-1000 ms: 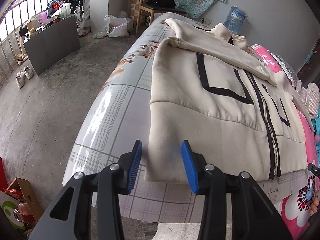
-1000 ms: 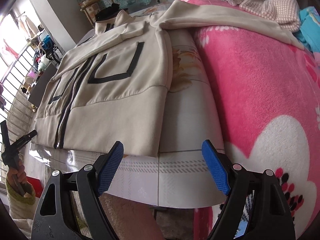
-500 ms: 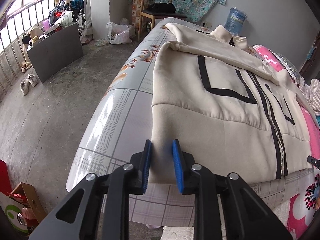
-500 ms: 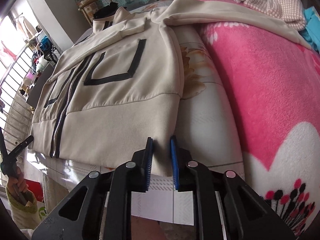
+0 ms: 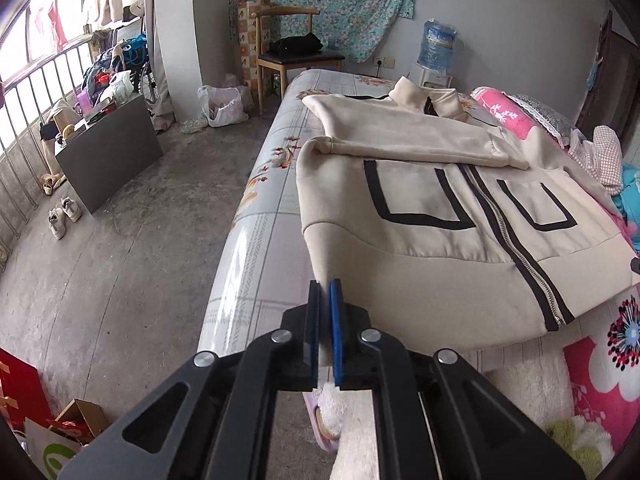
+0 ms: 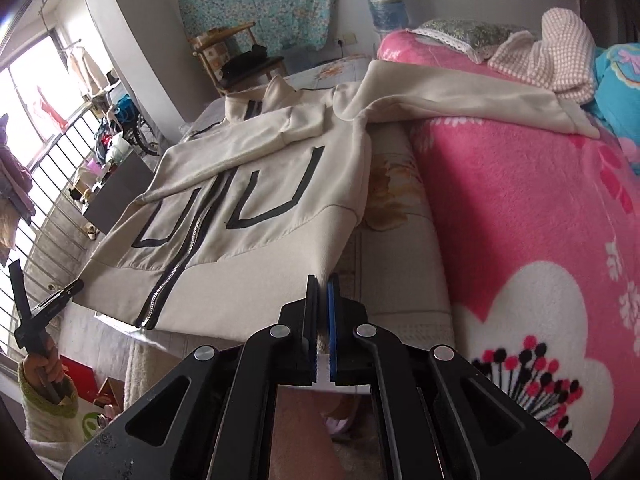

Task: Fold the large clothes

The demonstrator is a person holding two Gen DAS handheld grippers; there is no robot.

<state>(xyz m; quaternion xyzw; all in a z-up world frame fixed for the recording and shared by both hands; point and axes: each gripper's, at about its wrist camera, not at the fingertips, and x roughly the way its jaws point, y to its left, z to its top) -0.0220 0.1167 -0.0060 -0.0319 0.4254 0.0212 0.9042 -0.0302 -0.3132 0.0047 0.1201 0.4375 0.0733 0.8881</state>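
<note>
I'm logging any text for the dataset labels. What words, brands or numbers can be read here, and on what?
None can be read.
Water jug: its blue label is too blurred.
White bag with a green mark: a logo shape only, no letters.
Jacket: black stripes, no lettering.

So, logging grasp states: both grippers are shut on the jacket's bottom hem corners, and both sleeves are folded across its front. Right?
Not quite. Both grippers are shut on the jacket hem corners, but only one sleeve is folded across; the right wrist view shows the other sleeve stretched over the pink blanket.
</note>
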